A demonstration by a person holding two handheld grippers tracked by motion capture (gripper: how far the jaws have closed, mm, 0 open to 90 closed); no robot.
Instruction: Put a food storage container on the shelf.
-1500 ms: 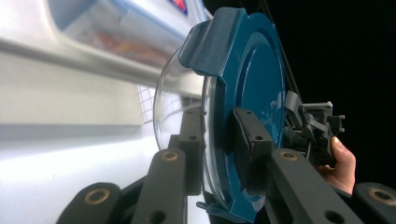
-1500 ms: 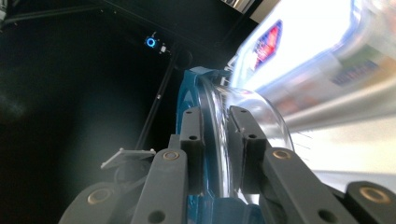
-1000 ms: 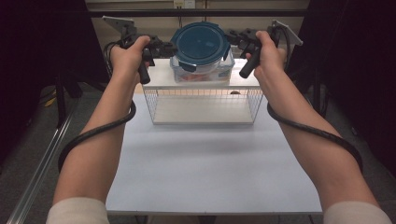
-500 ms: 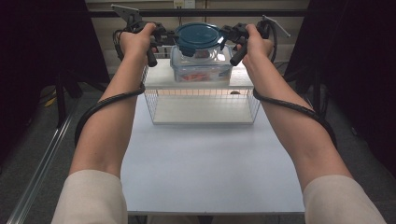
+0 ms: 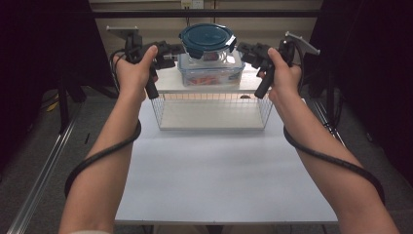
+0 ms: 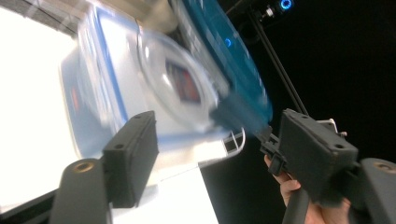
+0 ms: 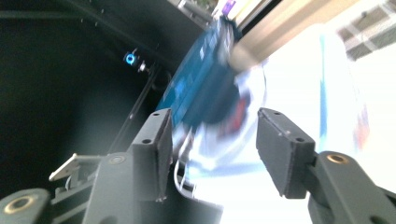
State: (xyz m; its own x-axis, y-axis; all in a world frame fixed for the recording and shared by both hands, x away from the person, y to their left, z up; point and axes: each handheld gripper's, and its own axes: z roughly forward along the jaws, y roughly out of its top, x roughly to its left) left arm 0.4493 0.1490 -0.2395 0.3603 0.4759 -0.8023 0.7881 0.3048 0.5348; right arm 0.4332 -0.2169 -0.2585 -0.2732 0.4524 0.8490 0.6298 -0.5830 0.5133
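Round container with the dark teal lid sits at the upper centre of the high view, stacked on a clear rectangular box that rests on the wire rack at the far end of the worktop. You have your left gripper and right gripper flanking its lid from either side. Both sets of fingers have just been opening and stand wide, with nothing pressed between them, so the container rests on the box alone.
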